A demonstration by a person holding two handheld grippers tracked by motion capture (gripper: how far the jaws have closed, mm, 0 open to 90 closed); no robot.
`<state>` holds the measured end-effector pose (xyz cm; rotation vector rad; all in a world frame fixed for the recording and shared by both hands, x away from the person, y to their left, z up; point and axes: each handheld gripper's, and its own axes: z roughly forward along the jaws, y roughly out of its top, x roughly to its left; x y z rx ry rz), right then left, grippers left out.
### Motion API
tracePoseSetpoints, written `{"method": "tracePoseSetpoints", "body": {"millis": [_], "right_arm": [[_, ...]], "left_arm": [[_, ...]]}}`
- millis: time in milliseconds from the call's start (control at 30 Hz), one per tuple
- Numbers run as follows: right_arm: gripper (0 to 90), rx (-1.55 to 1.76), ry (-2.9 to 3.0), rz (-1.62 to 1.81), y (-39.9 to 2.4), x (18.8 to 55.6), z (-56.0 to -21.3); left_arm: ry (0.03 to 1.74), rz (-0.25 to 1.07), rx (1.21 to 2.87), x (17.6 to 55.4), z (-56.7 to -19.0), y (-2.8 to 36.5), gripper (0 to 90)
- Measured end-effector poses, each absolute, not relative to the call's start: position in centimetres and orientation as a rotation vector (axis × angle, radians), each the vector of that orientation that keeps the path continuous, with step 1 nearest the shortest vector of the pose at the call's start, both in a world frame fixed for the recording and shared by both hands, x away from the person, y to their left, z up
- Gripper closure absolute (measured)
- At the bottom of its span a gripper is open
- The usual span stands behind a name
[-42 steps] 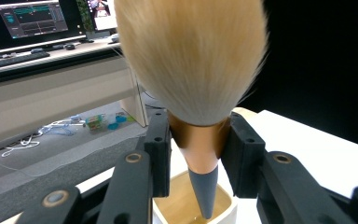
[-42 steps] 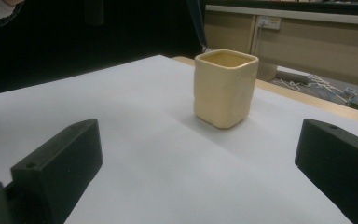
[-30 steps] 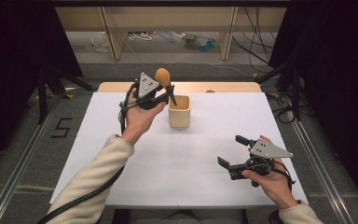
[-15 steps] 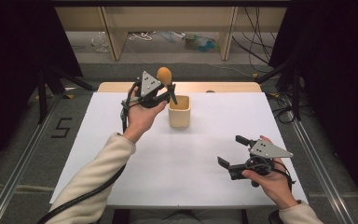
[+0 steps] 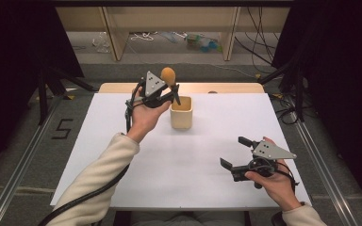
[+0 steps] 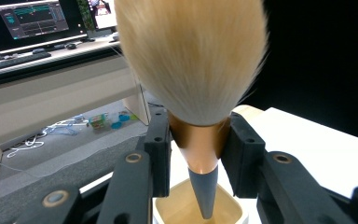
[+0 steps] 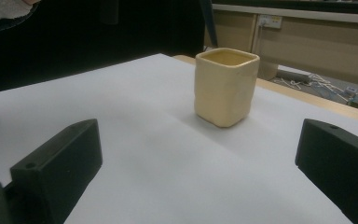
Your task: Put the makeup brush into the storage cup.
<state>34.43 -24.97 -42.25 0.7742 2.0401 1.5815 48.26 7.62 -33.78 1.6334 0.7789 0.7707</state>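
Left gripper (image 5: 170, 94): clamped on the makeup brush (image 6: 196, 84), pads squeezing the copper collar right under the bristles, one jaw on each side.
Brush: upright, fluffy orange head on top, grey pointed handle aimed down into the mouth of the cup (image 5: 181, 112). In the left gripper view the tip sits just inside the rim; can't tell if it touches the bottom.
Cup: cream, squarish, upper middle of the high view, on the white table (image 5: 122, 155), just right of my left hand (image 5: 143, 115).
Right gripper (image 5: 238, 153): jaws spread wide, holding nothing, lower right of the high view, well apart from the cup.
Right gripper view: cup (image 7: 225, 86) stands upper centre, in line between my two open jaws but far off.
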Motion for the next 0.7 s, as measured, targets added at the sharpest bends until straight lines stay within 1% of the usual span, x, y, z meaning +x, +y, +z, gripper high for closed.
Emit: {"method": "tracePoseSetpoints", "body": {"millis": [700], "right_arm": [[1.1, 0.771, 2.043, 1.589, -24.99, 34.38, -42.21]], "left_arm": [[0.776, 0.775, 1.647, 48.97, -33.98, 7.32, 65.7]]}}
